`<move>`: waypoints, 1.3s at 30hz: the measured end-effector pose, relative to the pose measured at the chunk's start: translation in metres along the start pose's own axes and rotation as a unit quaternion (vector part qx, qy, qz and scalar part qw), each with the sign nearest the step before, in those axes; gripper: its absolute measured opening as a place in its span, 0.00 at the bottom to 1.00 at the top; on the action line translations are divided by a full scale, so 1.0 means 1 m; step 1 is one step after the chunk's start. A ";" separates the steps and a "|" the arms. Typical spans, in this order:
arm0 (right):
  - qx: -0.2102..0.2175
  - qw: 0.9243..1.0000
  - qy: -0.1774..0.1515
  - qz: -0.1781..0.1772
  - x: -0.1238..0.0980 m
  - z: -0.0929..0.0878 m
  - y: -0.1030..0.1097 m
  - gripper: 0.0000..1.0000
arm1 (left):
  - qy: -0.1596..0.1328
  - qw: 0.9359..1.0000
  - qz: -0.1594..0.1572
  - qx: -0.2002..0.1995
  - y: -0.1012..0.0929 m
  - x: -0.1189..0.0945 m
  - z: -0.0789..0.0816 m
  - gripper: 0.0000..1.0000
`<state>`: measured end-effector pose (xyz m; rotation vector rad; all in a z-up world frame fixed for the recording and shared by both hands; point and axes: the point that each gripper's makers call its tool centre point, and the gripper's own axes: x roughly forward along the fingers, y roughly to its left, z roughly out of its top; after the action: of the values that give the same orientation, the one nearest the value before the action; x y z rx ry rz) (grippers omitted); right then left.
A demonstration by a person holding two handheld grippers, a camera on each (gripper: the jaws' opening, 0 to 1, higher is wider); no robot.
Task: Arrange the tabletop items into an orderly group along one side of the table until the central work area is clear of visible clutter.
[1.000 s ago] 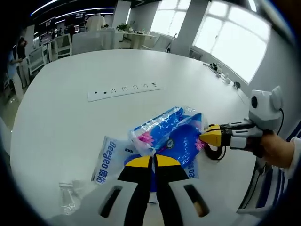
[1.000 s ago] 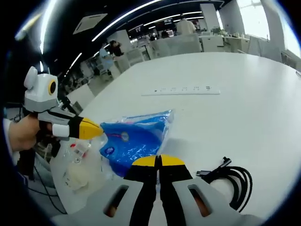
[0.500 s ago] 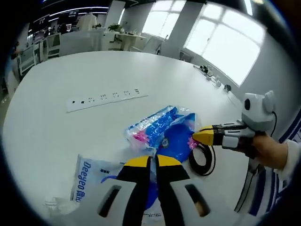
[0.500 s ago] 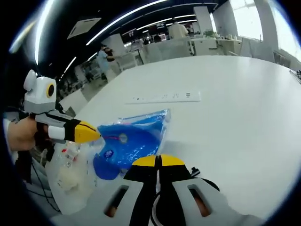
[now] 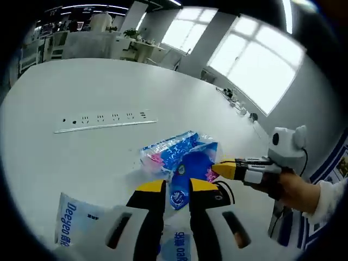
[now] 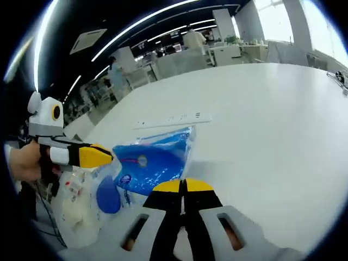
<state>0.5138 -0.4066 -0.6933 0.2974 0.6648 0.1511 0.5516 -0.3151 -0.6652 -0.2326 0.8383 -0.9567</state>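
While both tools work the same blue packet (image 5: 182,155) near the tabletop (image 5: 65,81) edge, the left tool (image 5: 176,187) has its jaws slightly parted around the packet's near end, apparently to drag it sideways. Further right, the right tool (image 5: 217,167) touches the packet's other end; its own view shows the jaws pressed together (image 6: 184,186). That view also reveals a clear bag (image 6: 76,198) beside the packet, while the left gripper view shows a white labelled pack (image 5: 73,225).

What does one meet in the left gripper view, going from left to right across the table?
White Deeyeo pack → power strip → blue tissue pack → right tongs → hand.
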 end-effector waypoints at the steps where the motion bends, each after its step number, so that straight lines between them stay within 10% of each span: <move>1: 0.000 1.000 0.001 -0.003 0.001 -0.001 -0.002 0.00 | -0.003 1.000 -0.005 -0.011 -0.002 0.002 0.001 0.18; 25: 0.027 0.999 0.010 -0.023 0.021 -0.013 -0.049 0.00 | -0.030 0.994 -0.077 -0.066 -0.036 0.042 0.000 0.59; 39: 0.049 0.998 0.025 -0.028 0.029 -0.029 -0.057 0.00 | -0.009 0.995 -0.073 -0.061 -0.027 0.052 -0.012 0.63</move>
<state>0.5207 -0.4472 -0.7495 0.3702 0.7299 0.0718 0.5412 -0.3705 -0.6865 -0.4123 0.8721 -1.0400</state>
